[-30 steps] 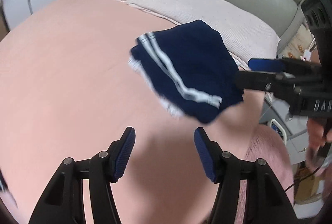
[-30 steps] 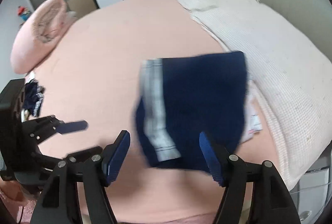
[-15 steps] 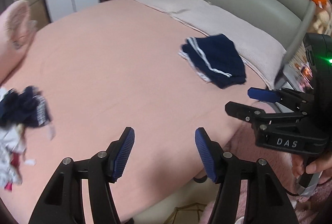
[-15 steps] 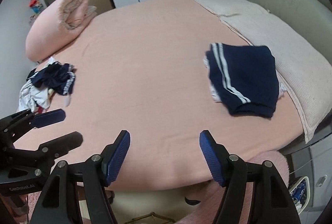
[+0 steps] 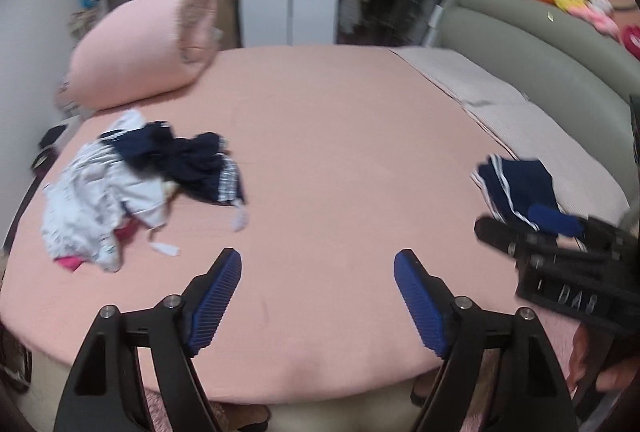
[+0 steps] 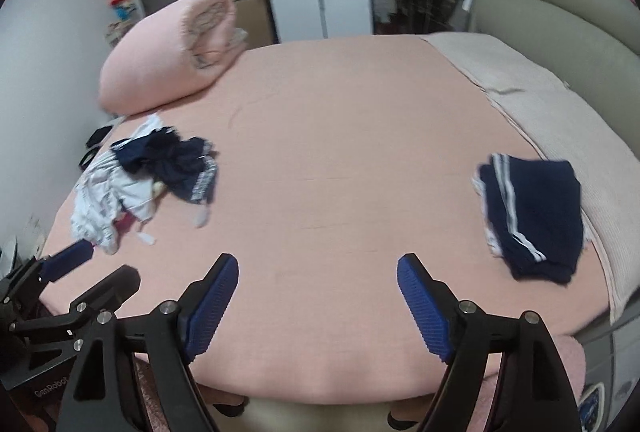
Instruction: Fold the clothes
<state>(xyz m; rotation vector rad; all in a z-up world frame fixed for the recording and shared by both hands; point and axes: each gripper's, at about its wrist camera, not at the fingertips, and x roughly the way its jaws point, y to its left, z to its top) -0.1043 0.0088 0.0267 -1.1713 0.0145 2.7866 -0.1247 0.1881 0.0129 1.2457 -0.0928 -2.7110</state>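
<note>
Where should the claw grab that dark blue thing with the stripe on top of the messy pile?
Probably pinch the striped hem of the crumpled navy garment, where it hangs off the pile toward the open pink bed. That edge lies free with nothing on it, so the left claw, open and nearest, could come in low from the bed's middle.

Matt pink cloth bed sheet [image 6: 340, 135]; ribbed blue rubbery fingers [image 6: 424, 308]; navy cloth shorts [image 6: 532, 216], white-striped

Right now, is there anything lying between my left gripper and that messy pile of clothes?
Nothing visible. The left gripper is open and only bare pink sheet lies between it and the pile of clothes. The folded shorts sit off to the right.
</note>
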